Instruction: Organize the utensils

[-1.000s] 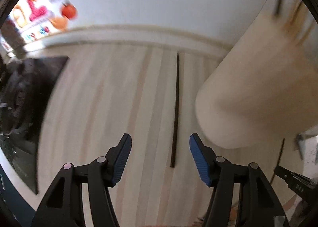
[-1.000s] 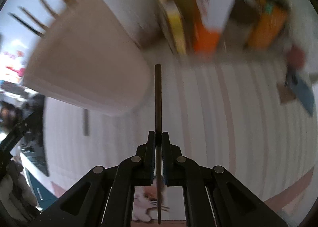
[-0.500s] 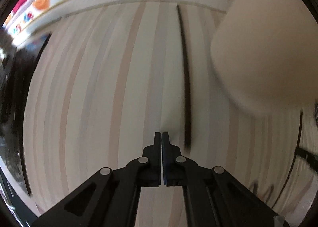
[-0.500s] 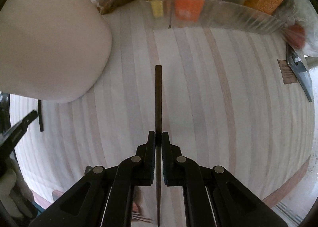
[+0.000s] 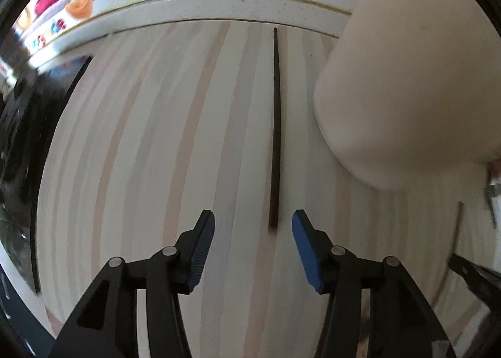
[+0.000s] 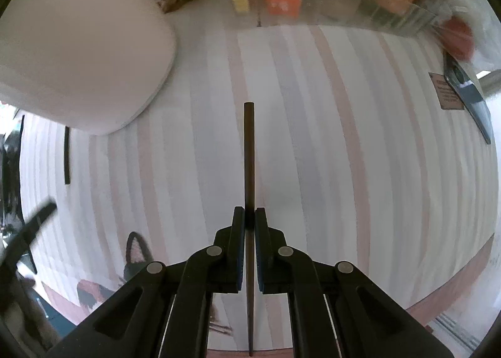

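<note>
Left gripper (image 5: 253, 226) points steeply down at the striped pale wooden tabletop (image 5: 156, 138). Its jaws have just been opening and now stand spread, blue pads apart, nothing pressed between them.

A thin dark chopstick (image 5: 275, 126) lies flat on the tabletop just ahead of those jaws. Its long axis runs straight away from the gripper toward the white back edge of the counter (image 5: 219, 7), roughly in line with the way the fingers point. Its near end sits at the mouth of the jaws, off-centre, closer to the right-hand pad than the left-hand one, and it looks not yet level with the pads.

A large cream cylindrical holder (image 5: 407, 76) stands to the right of the chopstick, near it but apart.

Right gripper (image 6: 247, 232) points straight down, jaws pressed together and pinching a second dark chopstick (image 6: 249, 154), which juts out past the fingertips over the tabletop. In that view the cream holder is up and to the left.

Judgement: the left hand is the nearer one to the lying chopstick. The pickup turns on a small sideways shift to centre the stick, then a little further down before closing across its thin width.
</note>
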The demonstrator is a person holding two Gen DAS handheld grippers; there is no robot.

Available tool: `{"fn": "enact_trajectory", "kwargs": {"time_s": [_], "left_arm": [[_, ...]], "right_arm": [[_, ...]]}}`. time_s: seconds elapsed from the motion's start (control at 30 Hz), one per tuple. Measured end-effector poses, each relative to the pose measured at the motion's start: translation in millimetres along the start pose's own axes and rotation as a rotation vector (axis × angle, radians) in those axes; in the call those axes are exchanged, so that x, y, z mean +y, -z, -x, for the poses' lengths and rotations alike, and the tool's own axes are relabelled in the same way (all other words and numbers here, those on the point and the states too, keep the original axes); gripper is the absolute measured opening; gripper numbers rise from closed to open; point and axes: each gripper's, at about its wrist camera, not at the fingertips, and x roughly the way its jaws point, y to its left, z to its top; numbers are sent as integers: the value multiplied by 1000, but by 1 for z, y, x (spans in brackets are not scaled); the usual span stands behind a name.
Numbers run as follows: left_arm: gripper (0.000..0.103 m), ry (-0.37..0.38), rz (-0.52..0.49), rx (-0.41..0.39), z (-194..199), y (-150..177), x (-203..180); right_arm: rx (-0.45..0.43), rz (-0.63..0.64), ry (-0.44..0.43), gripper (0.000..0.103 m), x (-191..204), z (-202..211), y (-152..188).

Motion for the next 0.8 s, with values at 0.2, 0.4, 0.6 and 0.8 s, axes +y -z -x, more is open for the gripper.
{"fn": "enact_trajectory", "kwargs": {"time_s": [0.2, 0.4, 0.6, 0.8], "left_arm": [[5, -40, -73, -18, -15, -7, -14], [5, -24, -88, 52, 2, 45, -31], [5, 14, -108, 195, 30, 155, -39], [7, 56, -84, 215, 40, 176, -44]], "right_arm": [[-12, -20, 29, 6, -8, -2, -5], [1, -20, 29, 6, -15, -5, -3], [34, 22, 23, 6, -17, -11, 26], [67, 30, 19, 6, -21, -20, 46]]}}
